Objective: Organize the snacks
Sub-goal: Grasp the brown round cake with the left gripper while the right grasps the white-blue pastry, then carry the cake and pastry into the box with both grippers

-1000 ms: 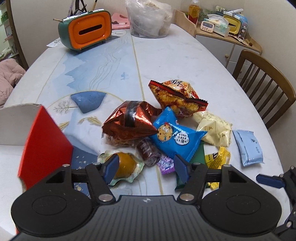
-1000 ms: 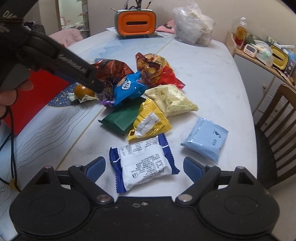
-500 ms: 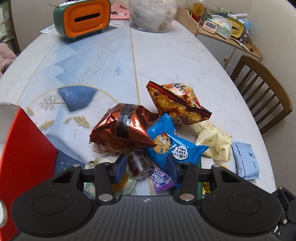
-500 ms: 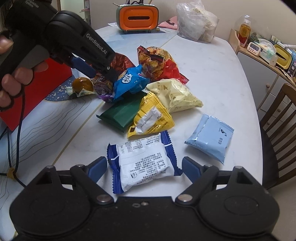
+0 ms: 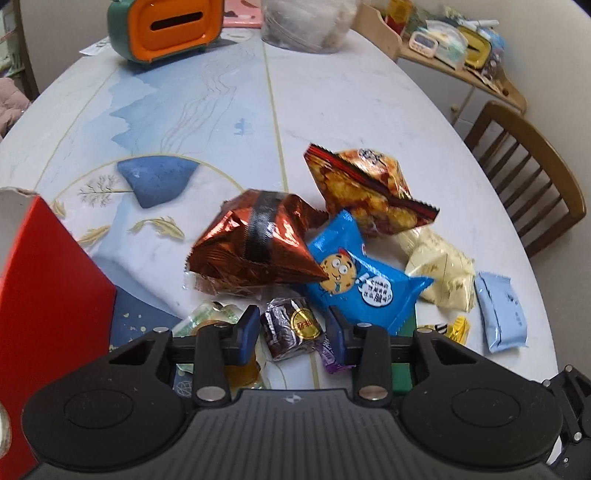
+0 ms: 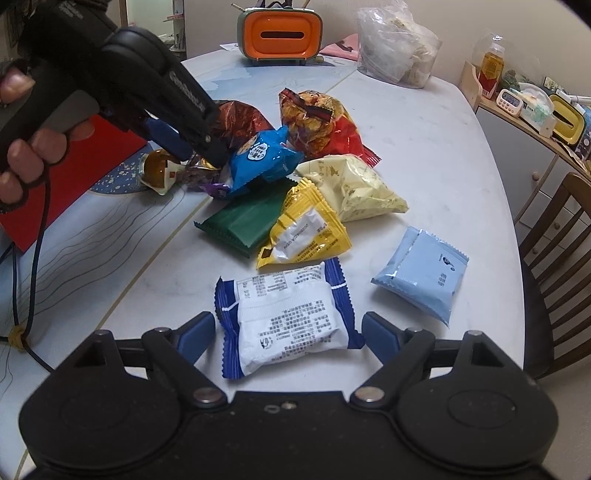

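Several snack packs lie in a pile on the table. My left gripper [image 5: 291,330] is low over the pile with its jaws on either side of a small dark brown candy [image 5: 290,328]; I cannot tell if they press it. It also shows in the right wrist view [image 6: 201,162]. A copper foil bag [image 5: 255,245], a blue cookie pack [image 5: 360,280] and an orange chip bag [image 5: 364,192] lie just beyond. My right gripper [image 6: 288,332] is open around a blue-and-white pack [image 6: 286,319] on the table.
A red box [image 5: 44,295] stands at the left. A green pack [image 6: 245,221], a yellow pack [image 6: 304,236], a cream bag [image 6: 351,192] and a light blue pack [image 6: 424,273] lie nearby. An orange tissue box [image 5: 166,26] and a plastic bag [image 5: 306,22] stand at the far end. A chair [image 5: 532,177] is at the right.
My left gripper has moved forward and down from over the orange jelly to the brown candy, and its jaws have narrowed. The right gripper has barely moved.
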Demonstrator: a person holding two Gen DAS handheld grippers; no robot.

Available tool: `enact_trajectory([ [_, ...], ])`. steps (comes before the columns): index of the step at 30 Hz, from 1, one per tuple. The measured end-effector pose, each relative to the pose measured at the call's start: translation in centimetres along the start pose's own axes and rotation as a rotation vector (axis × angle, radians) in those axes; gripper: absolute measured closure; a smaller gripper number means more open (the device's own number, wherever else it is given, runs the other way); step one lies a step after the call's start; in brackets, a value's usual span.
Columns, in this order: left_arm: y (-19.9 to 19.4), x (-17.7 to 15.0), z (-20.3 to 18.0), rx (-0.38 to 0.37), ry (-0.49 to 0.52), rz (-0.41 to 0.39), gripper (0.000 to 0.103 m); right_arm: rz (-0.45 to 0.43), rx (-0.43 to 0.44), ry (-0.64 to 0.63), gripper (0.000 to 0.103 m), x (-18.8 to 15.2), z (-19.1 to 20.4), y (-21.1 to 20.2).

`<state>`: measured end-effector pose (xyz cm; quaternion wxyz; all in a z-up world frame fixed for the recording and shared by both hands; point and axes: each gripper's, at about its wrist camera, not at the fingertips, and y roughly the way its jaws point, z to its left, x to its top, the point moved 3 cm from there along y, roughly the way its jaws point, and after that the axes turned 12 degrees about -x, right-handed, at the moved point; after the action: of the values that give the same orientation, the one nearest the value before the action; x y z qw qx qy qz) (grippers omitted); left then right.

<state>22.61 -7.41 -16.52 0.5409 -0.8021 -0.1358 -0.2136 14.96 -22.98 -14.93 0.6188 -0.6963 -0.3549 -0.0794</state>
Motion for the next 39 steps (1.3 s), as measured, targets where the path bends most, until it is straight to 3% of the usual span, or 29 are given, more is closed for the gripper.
enact_trajectory([
  [8, 0.5, -0.4, -0.4, 0.017, 0.022, 0.025, 0.069, -0.007, -0.01, -0.007, 0.023, -0.3, 0.1, -0.1],
  [17, -0.3, -1.0, -0.7, 0.023, 0.015, 0.024, 0.07, -0.013, -0.018, -0.005, 0.043, -0.1, 0.1, -0.8],
  [27, -3.0, -2.5, -2.0, 0.002, 0.026, 0.005, 0.07, 0.004, -0.028, 0.023, 0.045, -0.9, 0.1, -2.6],
  [39, -8.5, -4.2, -3.2, -0.011, 0.033, -0.046, 0.07, -0.048, -0.026, 0.048, 0.044, 0.0, 0.3, -7.8],
])
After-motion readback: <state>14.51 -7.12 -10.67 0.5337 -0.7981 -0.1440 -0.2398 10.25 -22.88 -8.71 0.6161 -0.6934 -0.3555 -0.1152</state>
